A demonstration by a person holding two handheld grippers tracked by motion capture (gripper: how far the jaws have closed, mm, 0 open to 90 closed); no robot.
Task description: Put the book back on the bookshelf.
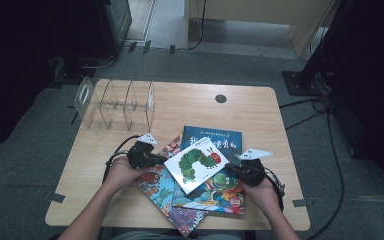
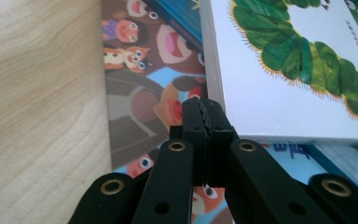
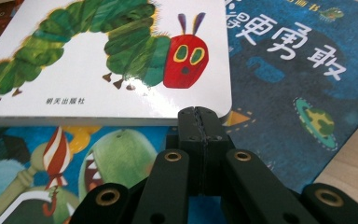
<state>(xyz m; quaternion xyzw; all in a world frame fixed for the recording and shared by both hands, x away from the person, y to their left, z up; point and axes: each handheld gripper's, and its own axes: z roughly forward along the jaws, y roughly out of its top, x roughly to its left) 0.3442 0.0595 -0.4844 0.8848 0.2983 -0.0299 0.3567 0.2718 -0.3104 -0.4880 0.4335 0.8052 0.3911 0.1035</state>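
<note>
Your left hand-held gripper [image 1: 156,159] and right hand-held gripper [image 1: 232,170] flank the white caterpillar book [image 1: 196,165], both with jaws closed and empty, tips at its opposite edges. It lies atop the pile of picture books [image 1: 190,200] near you on the tabletop [image 1: 260,115], so you can probably square or slide it.

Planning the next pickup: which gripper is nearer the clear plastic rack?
Left. The left gripper lies just below the rack, at the caterpillar book's left edge; the right gripper sits beyond that book's right side.
</note>
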